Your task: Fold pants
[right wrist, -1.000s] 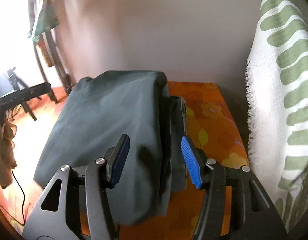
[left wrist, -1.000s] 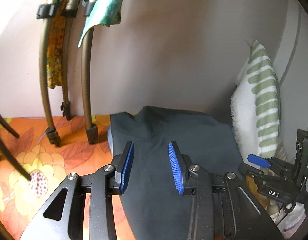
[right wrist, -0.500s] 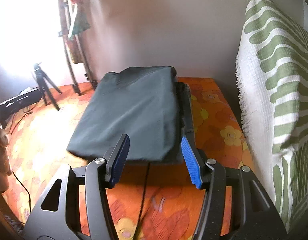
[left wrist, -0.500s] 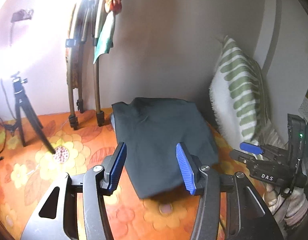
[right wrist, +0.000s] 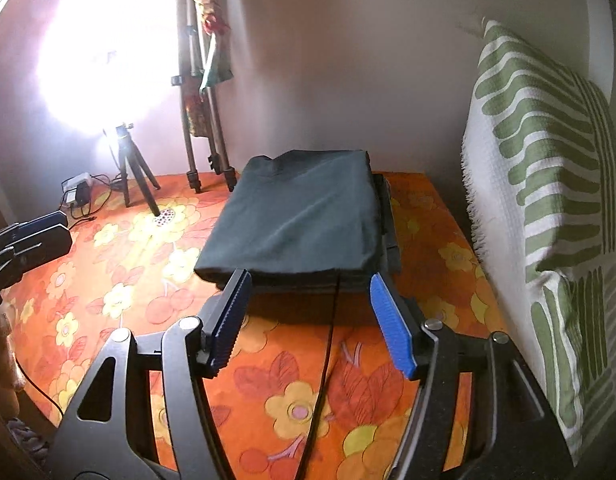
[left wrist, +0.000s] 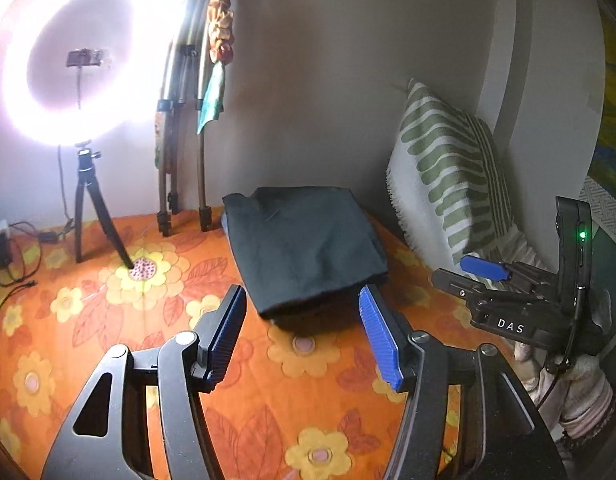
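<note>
The dark green pants (left wrist: 308,248) lie folded into a flat rectangle (right wrist: 299,220) on the orange flowered bedspread (left wrist: 107,312), near the back wall. My left gripper (left wrist: 299,328) hovers in front of the fold's near edge, jaws opening, nothing between its blue pads. My right gripper (right wrist: 310,312) hangs just before the same near edge, jaws opening too, also empty. In the left wrist view the right gripper (left wrist: 508,292) shows at the right, held by a hand. In the right wrist view the left gripper's tip (right wrist: 27,240) shows at the left edge.
A green-and-white striped cushion (right wrist: 548,184) leans against the wall on the right. A lit ring light on a small tripod (left wrist: 83,200) and a folded stand (left wrist: 179,160) with cloths stand at the back left. A charger and cables (right wrist: 77,192) lie beside them.
Both grippers have pulled back and up from the folded pants, which now lie free ahead of them. Both pairs of jaws stand wider than before.
</note>
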`<state>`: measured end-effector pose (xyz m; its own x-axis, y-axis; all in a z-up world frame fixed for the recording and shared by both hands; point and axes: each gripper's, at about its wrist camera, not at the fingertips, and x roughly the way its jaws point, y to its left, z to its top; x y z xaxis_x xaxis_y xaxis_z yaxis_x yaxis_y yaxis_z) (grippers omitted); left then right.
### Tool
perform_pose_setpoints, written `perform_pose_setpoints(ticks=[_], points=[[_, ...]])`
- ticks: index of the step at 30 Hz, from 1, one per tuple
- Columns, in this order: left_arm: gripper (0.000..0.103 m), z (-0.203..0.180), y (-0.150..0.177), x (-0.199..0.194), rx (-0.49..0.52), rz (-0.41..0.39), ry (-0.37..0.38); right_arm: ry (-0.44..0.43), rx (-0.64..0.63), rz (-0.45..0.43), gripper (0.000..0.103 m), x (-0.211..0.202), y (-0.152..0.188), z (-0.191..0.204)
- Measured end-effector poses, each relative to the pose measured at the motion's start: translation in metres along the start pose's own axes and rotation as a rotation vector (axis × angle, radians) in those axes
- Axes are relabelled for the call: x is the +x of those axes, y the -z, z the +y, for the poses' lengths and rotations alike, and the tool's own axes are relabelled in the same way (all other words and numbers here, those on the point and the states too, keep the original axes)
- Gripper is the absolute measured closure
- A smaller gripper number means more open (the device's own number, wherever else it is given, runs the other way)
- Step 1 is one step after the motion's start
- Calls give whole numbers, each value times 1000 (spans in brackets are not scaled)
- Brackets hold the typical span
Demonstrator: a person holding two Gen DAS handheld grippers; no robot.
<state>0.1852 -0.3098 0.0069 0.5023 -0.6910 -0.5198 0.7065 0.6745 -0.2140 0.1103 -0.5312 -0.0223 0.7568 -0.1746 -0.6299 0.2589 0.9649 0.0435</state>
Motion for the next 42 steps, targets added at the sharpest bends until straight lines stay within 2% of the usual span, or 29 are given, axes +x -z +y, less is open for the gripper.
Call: perform_pose_setpoints(ticks=[6, 8, 12, 15, 21, 23, 29, 37, 42], points=[[44, -4, 17, -27, 8, -16, -13, 14, -1, -29, 33, -32, 20, 11], [38, -6, 22, -34, 11, -22, -21, 20, 1, -44, 29, -42, 26, 15], [30, -8, 32, -47, 9, -35, -43, 39, -12, -69, 28, -56, 37, 24], [25, -8, 38, -54, 0, -39, -47, 52, -23, -80, 20, -64, 47, 31], [24, -8, 47, -63, 8, -51, -73, 59, -28, -99, 16, -76, 57, 42], [23, -7, 49, -63, 6, -44, -74, 59, -16, -111, 10, -80, 60, 42], [23, -9, 59, -65, 26, -43, -86, 85, -16, -121, 6, -81, 68, 46], [23, -12, 76, -58, 51, 10, -96, 121, -14, -109, 5, -77, 79, 49], [23, -13, 85, -52, 51, 48, -101, 131, -1, -115, 0, -75, 83, 49]])
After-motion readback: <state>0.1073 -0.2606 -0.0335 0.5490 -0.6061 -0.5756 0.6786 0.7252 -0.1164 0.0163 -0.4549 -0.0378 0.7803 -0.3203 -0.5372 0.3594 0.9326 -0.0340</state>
